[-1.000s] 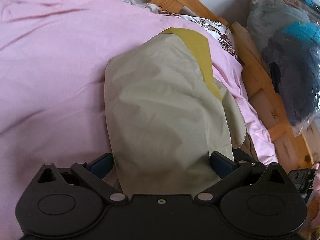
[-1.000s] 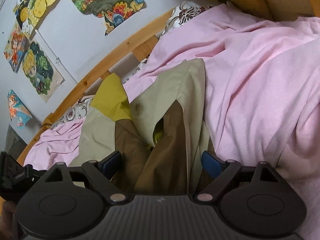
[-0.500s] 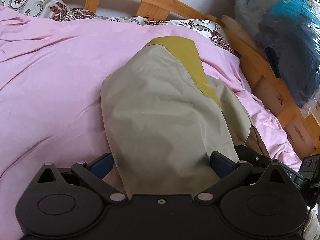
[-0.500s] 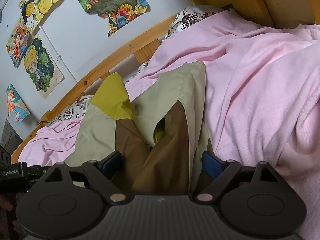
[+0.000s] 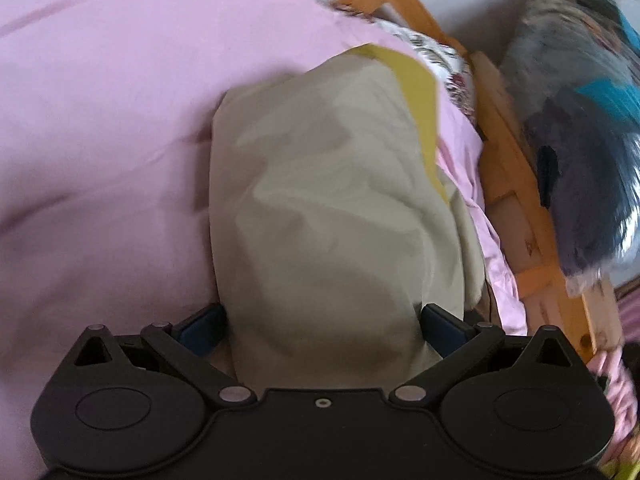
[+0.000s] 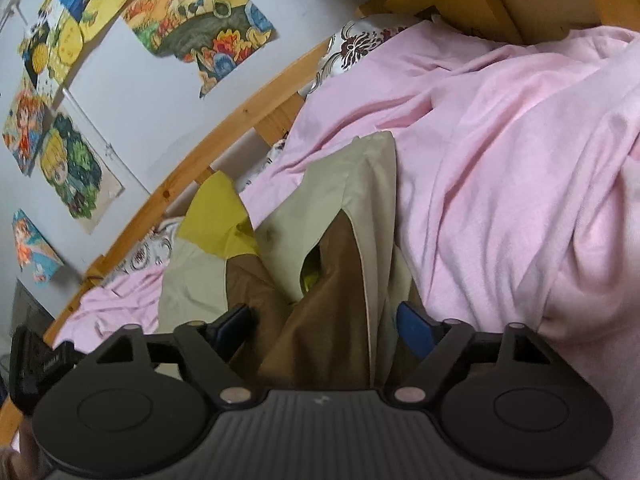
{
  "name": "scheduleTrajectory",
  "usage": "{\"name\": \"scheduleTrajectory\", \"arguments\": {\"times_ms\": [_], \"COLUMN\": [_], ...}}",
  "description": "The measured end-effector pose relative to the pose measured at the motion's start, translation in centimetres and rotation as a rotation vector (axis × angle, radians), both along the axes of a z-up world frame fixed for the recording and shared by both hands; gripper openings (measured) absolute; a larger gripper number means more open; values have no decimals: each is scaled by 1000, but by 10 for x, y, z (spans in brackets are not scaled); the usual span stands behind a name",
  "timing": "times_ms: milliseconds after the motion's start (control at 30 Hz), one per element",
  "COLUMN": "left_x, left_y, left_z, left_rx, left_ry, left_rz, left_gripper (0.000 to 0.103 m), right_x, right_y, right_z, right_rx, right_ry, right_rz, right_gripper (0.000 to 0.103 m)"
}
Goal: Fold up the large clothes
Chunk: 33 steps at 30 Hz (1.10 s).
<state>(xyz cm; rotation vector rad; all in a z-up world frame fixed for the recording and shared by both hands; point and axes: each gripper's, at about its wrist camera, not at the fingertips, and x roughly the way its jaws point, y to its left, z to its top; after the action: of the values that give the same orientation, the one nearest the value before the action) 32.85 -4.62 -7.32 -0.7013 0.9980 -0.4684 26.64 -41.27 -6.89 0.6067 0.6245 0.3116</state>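
L wrist view: my left gripper (image 5: 322,326) sits at bottom centre of the frame, black body w/ two blue fingers (image 5: 202,326) spread wide. A thick bundle of the beige garment (image 5: 332,208) fills the gap between them and runs up the middle of the frame. I can't tell if the fingers are actually pinching the cloth or just sit either side of it. The garment has a mustard-yellow panel (image 5: 416,80) along its upper right edge. It lies on a pink bedsheet (image 5: 100,120) that covers the left and top of the frame. To the right – a wooden bed frame (image 5: 508,152), and past it, at the right edge, a clear bag of dark and teal clothes (image 5: 580,132). View is a bit blurred.

R wrist view: my right gripper (image 6: 324,326) at bottom centre, blue fingers (image 6: 414,328) also wide apart, w/ brown and beige folds of the same garment (image 6: 320,312) bunched between them. Grip can't be confirmed here either. A mustard-yellow patch (image 6: 218,216) shows centre-left; a small bright-green bit peeks from a gap in the folds. Pink bedsheet (image 6: 500,160) fills the right half, rumpled. A curved wooden bed rail (image 6: 224,128) crosses from lower left to top centre – above it, a pale wall w/ cartoon posters (image 6: 200,28) in the upper left. A floral pillow (image 6: 356,48) shows at top centre.
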Motion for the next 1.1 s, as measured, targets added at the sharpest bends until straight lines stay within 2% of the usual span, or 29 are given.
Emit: {"name": "scheduleTrajectory", "arguments": {"times_ms": [67, 300, 400, 467, 633, 767, 867, 967, 1100], "left_x": [3, 7, 9, 9, 10, 8, 7, 5, 14], "left_y": [-3, -12, -17, -20, -26, -28, -24, -15, 8], "left_z": [-5, -2, 4, 8, 24, 43, 59, 80, 105], "left_rx": [-14, 20, 56, 88, 151, 191, 218, 254, 307], "left_ry": [10, 16, 28, 29, 10, -40, -105, -199, -260], "left_rz": [0, -15, -16, -20, -37, -66, -99, -130, -107], "left_gripper": [103, 102, 100, 98, 81, 65, 58, 53, 51], "right_x": [1, 2, 0, -3, -9, -20, -29, -35, -23], "right_y": [3, 2, 5, 8, 17, 28, 39, 54, 86], "right_z": [0, -3, -2, 1, 10, 27, 47, 64, 85], "right_rx": [-17, -25, -32, -50, -100, -144, -183, -177, -187], "right_ry": [3, 8, 3, -5, -29, -100, -187, -253, -326], "right_rz": [11, 23, 24, 32, 38, 27, 51, 68, 99], "right_gripper": [77, 75, 64, 50, 33, 18, 14, 13, 13]}}
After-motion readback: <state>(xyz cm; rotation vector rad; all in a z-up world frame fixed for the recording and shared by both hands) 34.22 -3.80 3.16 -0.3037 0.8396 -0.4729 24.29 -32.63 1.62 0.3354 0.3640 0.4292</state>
